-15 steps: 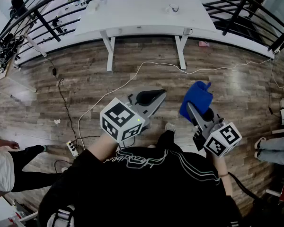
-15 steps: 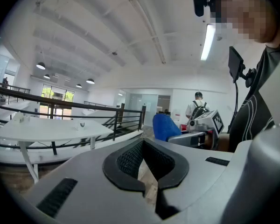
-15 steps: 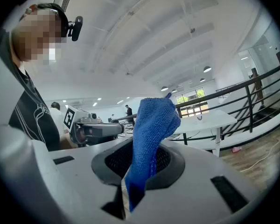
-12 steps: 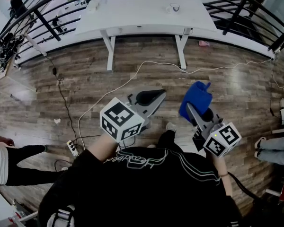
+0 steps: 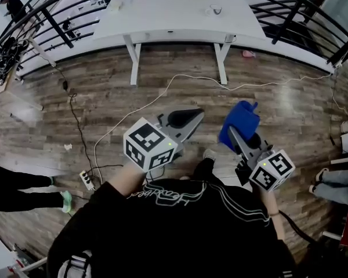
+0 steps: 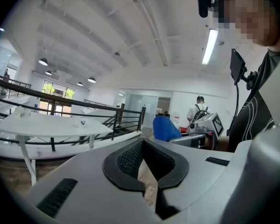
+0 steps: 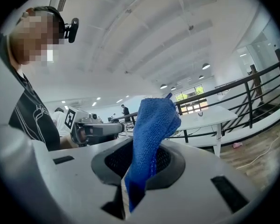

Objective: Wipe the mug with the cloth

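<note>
Wood-plank floor (image 5: pixel 133 106) spreads below me, and beyond it a long white table (image 5: pixel 174 22) stands in front of a black railing (image 5: pixel 301 7). On the tabletop near its right end sits a small cup (image 5: pixel 213 9). It may be the mug, but it is too small to tell, and I cannot see whether anything is in it. It is well apart from both of my tools.

My right gripper (image 5: pixel 243 136) is clamped on the blue cloth (image 5: pixel 240 122). In the right gripper view the cloth rises from between the pads as a long bunched fold. Its long axis is near upright and leans a little to the right, with one corner at the top and a short tail hanging below the pinch. From the head view it sticks out ahead of the jaws, towards the table.

My left gripper (image 5: pixel 188 116) has its jaws together with nothing between them, and it is level with the right one and apart from it.

Each gripper carries a cube with black-and-white square markers (image 5: pixel 149 150). Pale script lettering (image 5: pixel 162 197) runs across my black top, but I cannot read it. A white cable (image 5: pixel 180 80) trails over the planks, and a power strip (image 5: pixel 88 180) lies at the left.
</note>
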A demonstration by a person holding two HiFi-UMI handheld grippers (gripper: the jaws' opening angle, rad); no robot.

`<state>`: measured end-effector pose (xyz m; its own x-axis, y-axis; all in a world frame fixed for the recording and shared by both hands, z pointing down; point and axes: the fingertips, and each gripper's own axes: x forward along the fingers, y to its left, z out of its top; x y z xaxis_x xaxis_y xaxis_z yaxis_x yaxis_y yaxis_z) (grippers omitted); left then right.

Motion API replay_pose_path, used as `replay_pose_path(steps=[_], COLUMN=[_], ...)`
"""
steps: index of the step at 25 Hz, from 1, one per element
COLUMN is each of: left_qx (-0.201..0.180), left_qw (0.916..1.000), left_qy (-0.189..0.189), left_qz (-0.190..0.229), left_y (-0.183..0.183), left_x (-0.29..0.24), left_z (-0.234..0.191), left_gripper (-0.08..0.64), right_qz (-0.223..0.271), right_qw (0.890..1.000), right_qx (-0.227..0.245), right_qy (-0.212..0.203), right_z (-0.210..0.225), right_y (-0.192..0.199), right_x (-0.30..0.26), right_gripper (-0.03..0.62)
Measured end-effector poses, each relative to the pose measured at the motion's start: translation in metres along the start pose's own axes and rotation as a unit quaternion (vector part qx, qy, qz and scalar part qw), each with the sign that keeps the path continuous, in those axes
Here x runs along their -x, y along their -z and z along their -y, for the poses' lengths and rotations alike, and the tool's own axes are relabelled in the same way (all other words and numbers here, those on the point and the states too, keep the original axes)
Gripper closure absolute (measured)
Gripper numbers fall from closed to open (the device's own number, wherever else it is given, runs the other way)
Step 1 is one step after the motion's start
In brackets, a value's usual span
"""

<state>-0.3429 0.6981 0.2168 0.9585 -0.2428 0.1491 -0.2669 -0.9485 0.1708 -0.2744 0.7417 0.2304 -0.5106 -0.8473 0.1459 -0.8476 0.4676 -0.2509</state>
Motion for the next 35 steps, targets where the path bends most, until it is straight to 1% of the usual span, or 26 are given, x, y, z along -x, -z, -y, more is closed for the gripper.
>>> replay_pose_path(steps=[6, 10, 14, 18, 21, 23, 25, 29, 31, 33, 35], left_qx=[0.002, 0.002, -0.003, -0.001, 0.010, 0.022, 0.035, 0.065, 0.068, 0.063, 0.053], left_qw=[1.0000, 1.0000, 1.0000, 0.9996, 0.9990, 0.9986, 0.9976, 0.9942, 0.9930, 0.9933, 0.9943], left_qy=[-0.001, -0.005, -0.009, -0.025, -0.038, -0.043, -0.053, -0.072, -0.073, -0.070, -0.064], left_qz=[0.006, 0.007, -0.002, -0.013, -0.021, -0.023, -0.026, -0.048, -0.064, -0.067, -0.067], left_y=[-0.005, -0.007, -0.006, 0.002, 0.009, 0.007, -0.001, -0.014, -0.016, -0.023, -0.032], left_x=[0.010, 0.004, -0.012, -0.045, -0.083, -0.120, -0.166, -0.265, -0.307, -0.345, -0.376], left_z=[-0.008, -0.023, -0.048, -0.087, -0.132, -0.171, -0.222, -0.338, -0.380, -0.415, -0.445], left_gripper=[0.554, 0.554, 0.554, 0.554, 0.554, 0.554, 0.554, 0.554, 0.554, 0.554, 0.554], right_qz=[-0.014, -0.016, -0.001, 0.009, 0.007, -0.004, -0.017, -0.031, -0.044, -0.053, -0.047], right_qw=[1.000, 1.000, 1.000, 1.000, 0.999, 0.999, 0.999, 0.997, 0.996, 0.995, 0.995], right_qx=[0.000, -0.002, 0.008, -0.005, -0.015, -0.014, -0.016, -0.044, -0.052, -0.056, -0.066], right_qy=[-0.007, -0.012, -0.018, -0.026, -0.037, -0.046, -0.048, -0.047, -0.057, -0.065, -0.064], right_z=[-0.007, 0.007, 0.033, 0.082, 0.131, 0.176, 0.234, 0.362, 0.409, 0.450, 0.488], right_y=[0.001, 0.001, -0.008, -0.006, -0.004, -0.007, -0.016, -0.044, -0.051, -0.060, -0.073], right_x=[-0.005, -0.016, -0.039, -0.071, -0.104, -0.132, -0.167, -0.247, -0.279, -0.309, -0.337], right_gripper=[0.537, 0.538, 0.538, 0.538, 0.538, 0.538, 0.538, 0.538, 0.538, 0.538, 0.538])
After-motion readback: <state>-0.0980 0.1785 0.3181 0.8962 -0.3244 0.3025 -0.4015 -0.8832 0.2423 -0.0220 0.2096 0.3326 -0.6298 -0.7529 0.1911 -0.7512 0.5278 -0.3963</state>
